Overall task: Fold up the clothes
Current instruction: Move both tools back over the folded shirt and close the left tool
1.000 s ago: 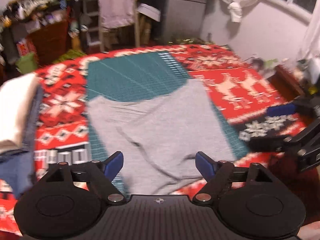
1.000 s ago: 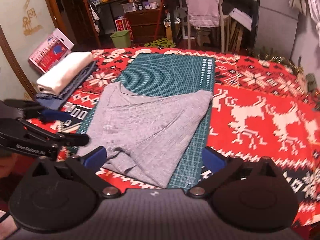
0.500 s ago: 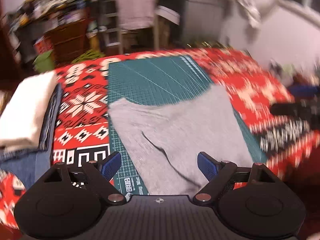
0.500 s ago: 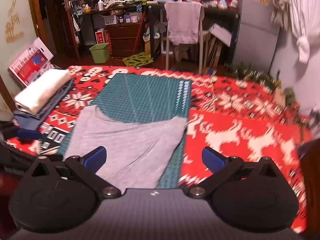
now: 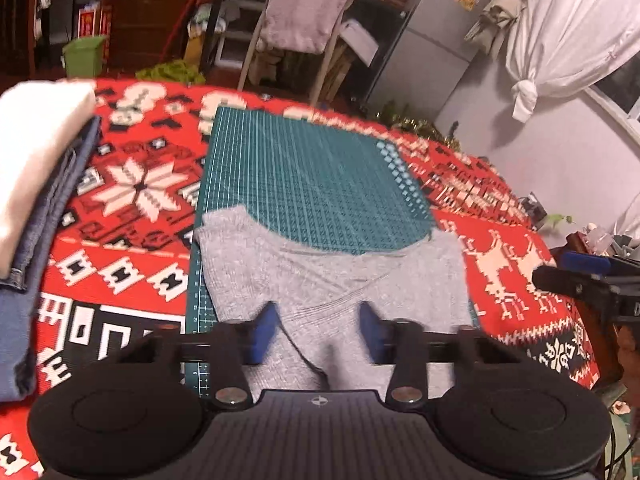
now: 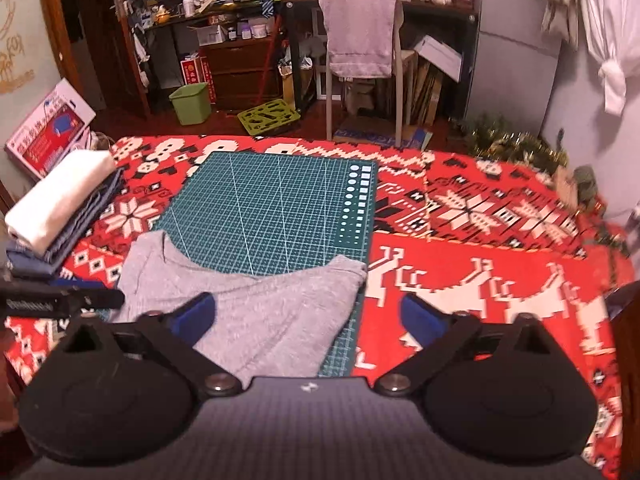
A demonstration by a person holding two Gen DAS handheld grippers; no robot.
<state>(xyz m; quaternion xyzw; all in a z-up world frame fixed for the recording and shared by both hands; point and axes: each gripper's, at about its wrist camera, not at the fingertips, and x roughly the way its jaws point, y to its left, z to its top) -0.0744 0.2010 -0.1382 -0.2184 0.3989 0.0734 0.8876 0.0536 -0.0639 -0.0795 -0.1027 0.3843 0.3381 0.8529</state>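
Closest in, the left gripper (image 5: 318, 332) hangs over the near part of the grey garment (image 5: 332, 276), its blue pads (image 5: 264, 330) spread apart with cloth showing between them and nothing pinched. The right gripper (image 6: 308, 316) is spread wider still, one pad over the grey cloth and the other over the red blanket (image 6: 500, 280), holding nothing.

The garment lies partly folded, with overlapping layers and a slanted crease, on the near end of the green cutting mat (image 6: 268, 204). Its left corner spills just over the mat's edge onto the blanket, and its right edge runs close to the mat's right side. The far half of the mat is bare.

To the left, a stack of folded clothes (image 6: 60, 208) sits on the blanket, a white piece on top of blue denim, well apart from the grey garment.

Past the bed's far edge stand a green bin (image 6: 191, 103) and a chair (image 6: 362, 40) with a pale towel draped over its back. A cluttered desk lies behind, with a knotted white curtain (image 6: 610, 76) on the right.
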